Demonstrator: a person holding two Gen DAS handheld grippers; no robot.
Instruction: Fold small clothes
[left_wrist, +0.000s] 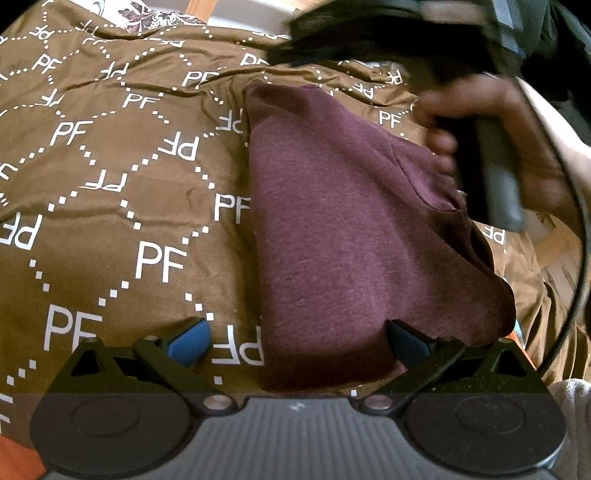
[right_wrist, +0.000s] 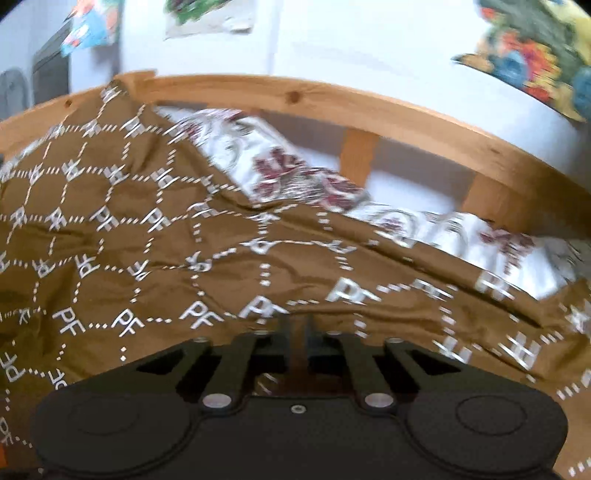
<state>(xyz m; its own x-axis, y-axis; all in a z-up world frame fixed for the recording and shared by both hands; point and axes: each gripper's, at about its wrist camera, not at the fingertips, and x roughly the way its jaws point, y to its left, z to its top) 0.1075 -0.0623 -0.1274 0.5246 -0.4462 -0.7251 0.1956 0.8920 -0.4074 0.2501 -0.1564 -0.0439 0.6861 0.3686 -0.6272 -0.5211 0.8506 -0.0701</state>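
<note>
Brown bedspread (left_wrist: 110, 229) with white "PF" lettering across the whole frame in both views. Wooden bed rail (right_wrist: 332, 99) arcing over the top of the right wrist view. Maroon garment (left_wrist: 343, 240) flat on the bedspread, centre right of the left wrist view. Hand (left_wrist: 517, 140) gripping a dark handle, upper right. Left gripper (left_wrist: 299, 343) spread wide, right fingertip on the garment's lower edge. Right gripper (right_wrist: 297, 332) nearly closed; contents between fingers indeterminate.

White letters "PF" printed many times on the brown bed cover (left_wrist: 110, 229), each inside a white dotted diamond grid, some upside down or mirrored, no other readable text
</note>
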